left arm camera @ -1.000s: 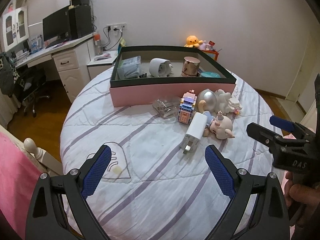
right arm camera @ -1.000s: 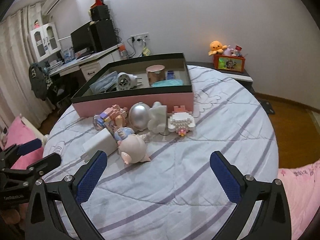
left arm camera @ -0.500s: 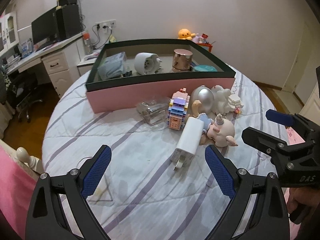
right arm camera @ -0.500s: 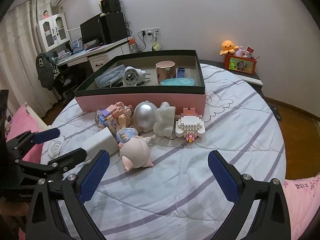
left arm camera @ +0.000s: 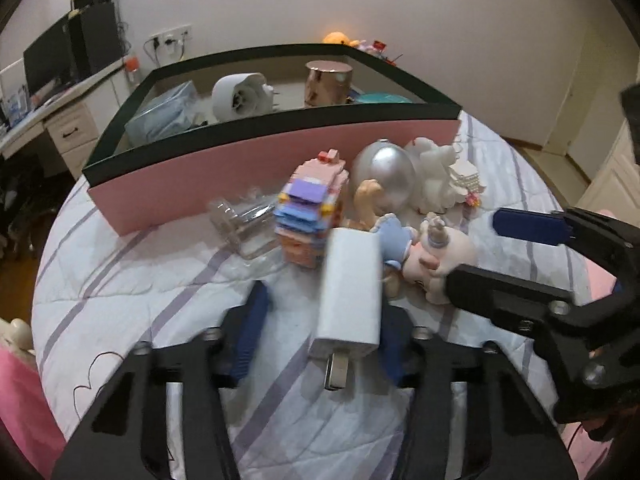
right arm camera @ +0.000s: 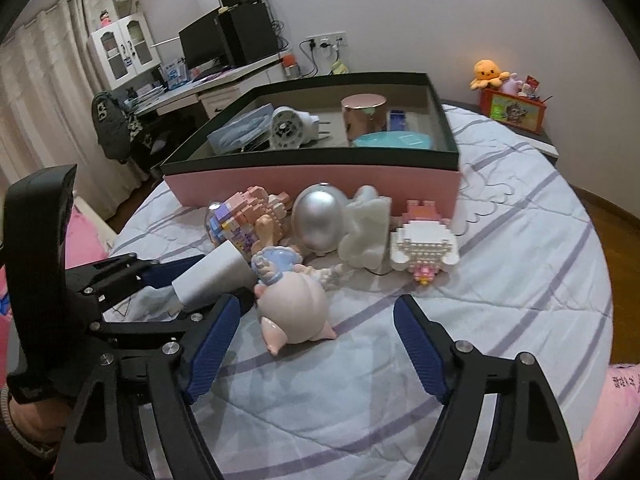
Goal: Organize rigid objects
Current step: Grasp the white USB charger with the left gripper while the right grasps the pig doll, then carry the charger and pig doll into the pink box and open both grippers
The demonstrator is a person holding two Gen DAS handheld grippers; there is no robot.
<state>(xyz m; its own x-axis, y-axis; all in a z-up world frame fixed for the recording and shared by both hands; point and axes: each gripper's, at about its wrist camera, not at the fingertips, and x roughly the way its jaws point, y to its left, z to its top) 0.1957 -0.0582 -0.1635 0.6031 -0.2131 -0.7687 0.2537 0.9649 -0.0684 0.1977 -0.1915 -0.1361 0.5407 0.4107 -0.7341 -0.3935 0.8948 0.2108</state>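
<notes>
A white charger block [left arm camera: 352, 292] lies on the bed between the blue pads of my left gripper [left arm camera: 320, 332], which is narrowed around it; contact is unclear. It also shows in the right wrist view [right arm camera: 212, 276]. My right gripper [right arm camera: 316, 340] is open around a pink pig figure [right arm camera: 296, 312]. Behind lie a pastel brick figure [left arm camera: 312, 212], a silver egg [right arm camera: 320, 220], a white figurine [right arm camera: 366, 232], a white brick model [right arm camera: 424, 248] and a clear plastic piece [left arm camera: 244, 224].
A pink box with a dark rim [right arm camera: 312, 168] stands behind the toys, holding a white plug, a copper tin, a teal lid and a bagged item. A desk with a monitor [right arm camera: 208, 44] is at the back left. A nightstand [right arm camera: 512, 104] is at the right.
Both grippers moved forward to the toy pile. My left gripper narrowed around the white charger block. My right gripper came around the pig figure and narrowed a little.
</notes>
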